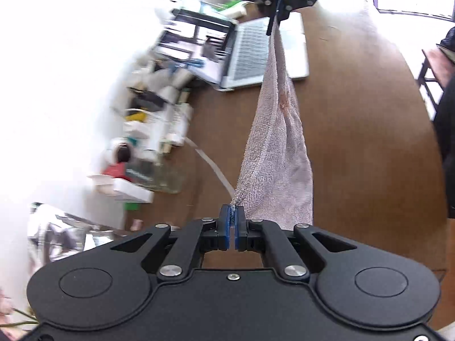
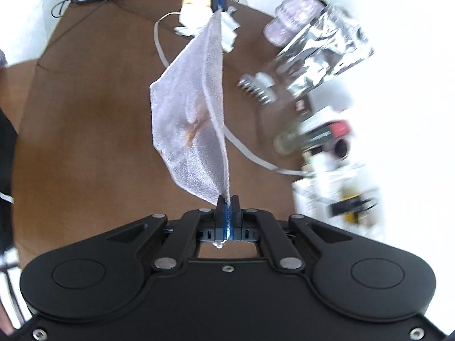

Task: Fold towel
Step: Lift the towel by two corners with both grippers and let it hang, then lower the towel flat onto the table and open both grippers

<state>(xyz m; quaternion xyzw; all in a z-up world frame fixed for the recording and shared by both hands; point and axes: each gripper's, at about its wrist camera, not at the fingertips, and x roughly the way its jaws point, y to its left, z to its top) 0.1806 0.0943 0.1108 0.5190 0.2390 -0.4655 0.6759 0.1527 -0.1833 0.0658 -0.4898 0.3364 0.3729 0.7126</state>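
left tool [image 1: 233, 221] | black body | blue pads | silver screws

Both tongs [image 1: 233, 221] [image 2: 227, 213] clamped (facing each other)

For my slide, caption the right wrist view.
Right claw and left claw hold a stained white towel stretched above the brown table.

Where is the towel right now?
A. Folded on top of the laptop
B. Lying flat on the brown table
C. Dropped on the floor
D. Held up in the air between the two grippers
D: the towel hangs stretched above the table, one end pinched by the left gripper, the other by the right gripper.
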